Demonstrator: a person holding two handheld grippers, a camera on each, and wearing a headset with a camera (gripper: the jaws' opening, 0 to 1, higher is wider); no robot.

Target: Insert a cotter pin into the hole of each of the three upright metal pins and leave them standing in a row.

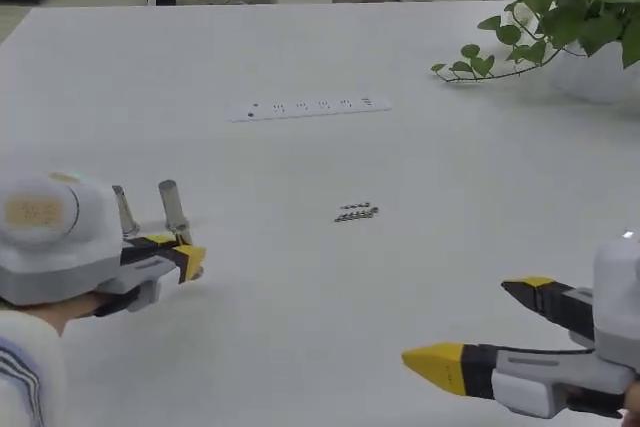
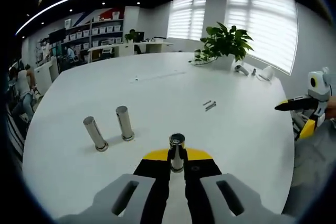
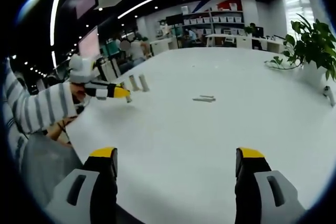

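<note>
While one metal pin (image 2: 177, 148) is pinched by the left gripper (image 1: 178, 249), the little cotter pins (image 1: 356, 212) are laid flat, sideways, ahead of the spread-open right gripper (image 1: 455, 322).

My left tongs (image 2: 177, 160) grip one upright metal pin (image 2: 177, 144) between their yellow tips. Beyond, to the left, a second pin (image 2: 125, 123) and a third pin (image 2: 95, 133) stand side by side on the white desk (image 2: 157, 93). The cotter pins (image 2: 209, 105) lie farther right.
</note>
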